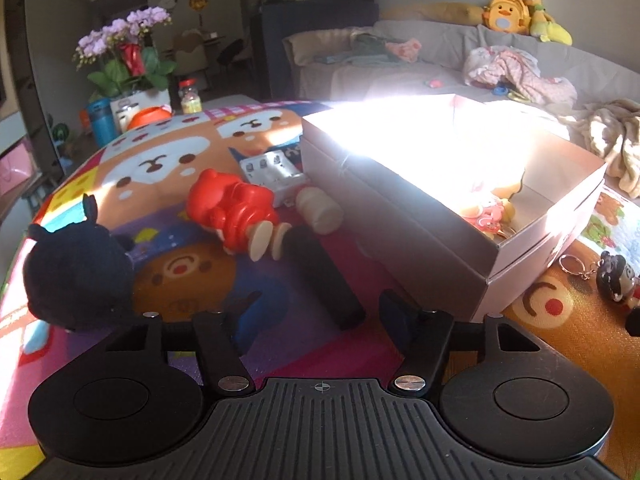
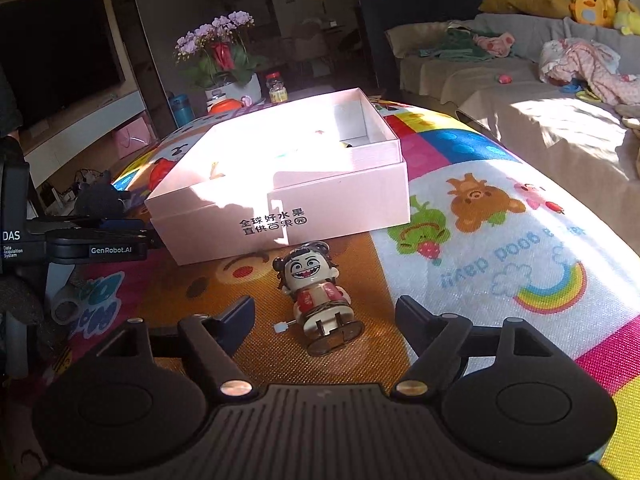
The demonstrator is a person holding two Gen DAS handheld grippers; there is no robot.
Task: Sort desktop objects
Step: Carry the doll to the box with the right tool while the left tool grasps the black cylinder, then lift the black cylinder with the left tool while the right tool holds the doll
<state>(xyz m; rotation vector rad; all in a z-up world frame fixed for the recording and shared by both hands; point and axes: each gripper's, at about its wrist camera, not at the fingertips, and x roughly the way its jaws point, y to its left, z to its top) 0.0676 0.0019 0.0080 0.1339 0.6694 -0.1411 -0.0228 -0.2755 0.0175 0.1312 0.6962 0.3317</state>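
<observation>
In the left wrist view my left gripper [image 1: 320, 312] is open. The near end of a black cylinder [image 1: 316, 272] lies on the cartoon mat between its fingers, touching neither. Beyond it lie a red figure toy [image 1: 236, 212], a beige cylinder [image 1: 320, 210] and a white battery charger [image 1: 272, 172]. A black plush [image 1: 76, 276] sits at the left. The pink box [image 1: 400, 216] stands open on the right with small toys [image 1: 486, 214] inside. My right gripper [image 2: 326, 314] is open around a wind-up doll [image 2: 316, 296] lying face up, pads apart from it, in front of the pink box [image 2: 320, 200].
A keychain figure [image 1: 616, 280] with a key ring [image 1: 572, 264] lies right of the box. The left gripper's body [image 2: 100, 240] shows at the left in the right wrist view. At the table's far end stand an orchid pot [image 2: 228, 80] and a jar [image 2: 277, 88]. A sofa [image 2: 520, 92] with clothes runs along the right.
</observation>
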